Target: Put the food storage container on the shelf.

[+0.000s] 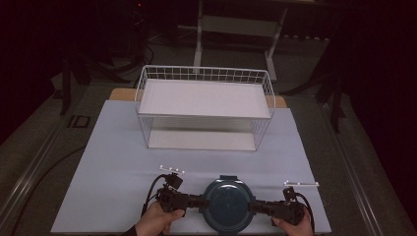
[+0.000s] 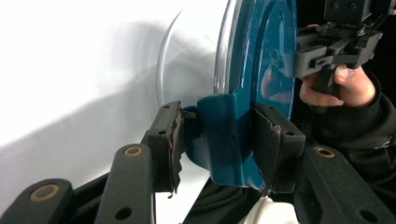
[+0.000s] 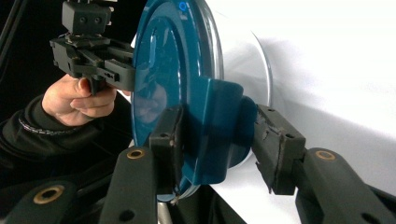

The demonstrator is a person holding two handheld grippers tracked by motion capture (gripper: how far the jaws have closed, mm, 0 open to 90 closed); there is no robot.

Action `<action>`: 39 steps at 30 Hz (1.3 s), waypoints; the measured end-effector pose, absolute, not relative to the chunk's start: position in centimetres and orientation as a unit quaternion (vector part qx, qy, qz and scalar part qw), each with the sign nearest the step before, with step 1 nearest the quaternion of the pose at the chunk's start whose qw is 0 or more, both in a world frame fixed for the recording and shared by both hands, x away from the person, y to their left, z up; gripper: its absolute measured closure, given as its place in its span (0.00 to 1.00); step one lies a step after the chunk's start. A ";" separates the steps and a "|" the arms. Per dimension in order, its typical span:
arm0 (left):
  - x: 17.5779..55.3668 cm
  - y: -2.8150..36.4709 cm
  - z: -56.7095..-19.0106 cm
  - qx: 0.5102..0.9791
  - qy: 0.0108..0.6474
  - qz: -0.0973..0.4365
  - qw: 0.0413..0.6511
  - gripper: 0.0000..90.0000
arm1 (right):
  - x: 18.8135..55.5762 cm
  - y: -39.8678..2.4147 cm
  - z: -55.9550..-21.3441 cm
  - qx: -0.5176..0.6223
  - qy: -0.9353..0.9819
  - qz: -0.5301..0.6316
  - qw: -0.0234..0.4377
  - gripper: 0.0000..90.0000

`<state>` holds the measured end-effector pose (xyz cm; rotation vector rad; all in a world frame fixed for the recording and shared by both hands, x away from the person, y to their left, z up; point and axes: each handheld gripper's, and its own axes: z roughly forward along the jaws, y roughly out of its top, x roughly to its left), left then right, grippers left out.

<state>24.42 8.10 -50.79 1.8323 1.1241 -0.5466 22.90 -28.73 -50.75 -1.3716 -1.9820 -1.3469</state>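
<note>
Both hands lie low and level at the worktop's point(image 1: 123, 147) near edge — left tool point(image 1: 195, 202) and right tool point(image 1: 256, 206) each pinching a side tab of the teal-lidded container point(image 1: 228, 199).

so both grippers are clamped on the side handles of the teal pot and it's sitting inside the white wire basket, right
Not quite. The left gripper and right gripper do clamp the side handles of the teal pot, but the high view shows it on the table's near edge, well short of the white wire basket, which holds nothing.
</note>
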 end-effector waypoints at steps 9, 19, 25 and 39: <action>25.1 8.8 -49.3 0.736 0.449 -0.193 0.467 0.62 | 23.4 -28.2 -49.8 -0.479 -0.702 -0.496 0.178 0.63; 25.9 10.2 -47.6 0.731 0.431 -0.144 0.509 0.62 | 25.3 -26.8 -47.1 -0.442 -0.721 -0.517 0.128 0.63; 27.0 11.3 -46.9 0.729 0.425 -0.115 0.524 0.62 | 27.0 -25.7 -46.2 -0.421 -0.729 -0.529 0.109 0.63; 30.3 13.3 -46.7 0.723 0.418 -0.075 0.544 0.62 | 31.3 -23.4 -45.6 -0.398 -0.737 -0.540 0.083 0.63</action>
